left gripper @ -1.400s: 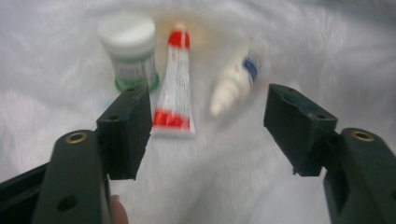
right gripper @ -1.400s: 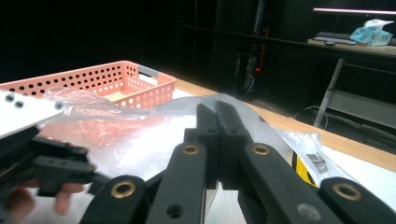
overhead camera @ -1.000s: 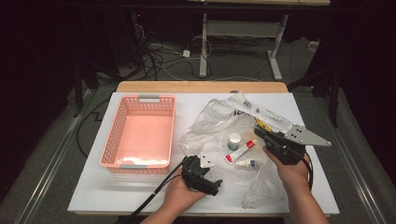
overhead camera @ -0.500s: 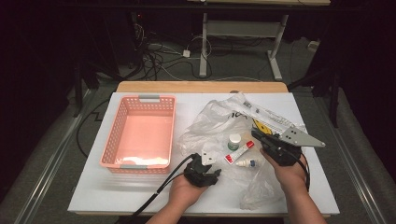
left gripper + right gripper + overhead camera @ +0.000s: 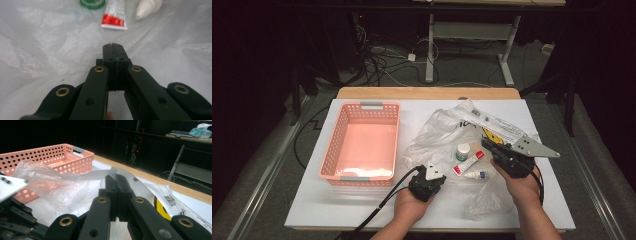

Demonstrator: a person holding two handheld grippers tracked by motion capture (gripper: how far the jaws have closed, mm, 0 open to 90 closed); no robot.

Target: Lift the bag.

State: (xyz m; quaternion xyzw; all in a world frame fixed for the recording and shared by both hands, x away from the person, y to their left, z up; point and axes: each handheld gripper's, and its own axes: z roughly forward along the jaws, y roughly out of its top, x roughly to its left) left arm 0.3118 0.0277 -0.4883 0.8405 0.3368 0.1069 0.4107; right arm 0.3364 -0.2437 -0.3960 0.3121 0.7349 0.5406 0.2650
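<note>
A clear plastic bag [image 5: 437,132] lies crumpled at mid-table. On its film rest a green-capped bottle [image 5: 463,151], a red-and-white tube [image 5: 468,162] and a small white dropper bottle [image 5: 476,175]. My left gripper [image 5: 436,169] sits at the bag's near edge. Its jaws have just been closing and now stand shut [image 5: 115,46], with bag film [image 5: 62,50] pinched at their tips. The tube [image 5: 115,13] lies just beyond them. My right gripper [image 5: 487,144] is shut [image 5: 116,177] on a fold of the bag [image 5: 57,185], which it holds raised at the bag's right side.
An empty pink perforated basket [image 5: 362,107] stands on the left of the white table, also seen as the basket [image 5: 50,157] behind the lifted film. A printed label strip [image 5: 497,125] lies on the bag's far right. Cables trail off the table's near edge.
The left gripper has turned to point at the bag's near edge and its jaws have gone from open to shut. The right gripper has stayed almost still, holding the bag.
</note>
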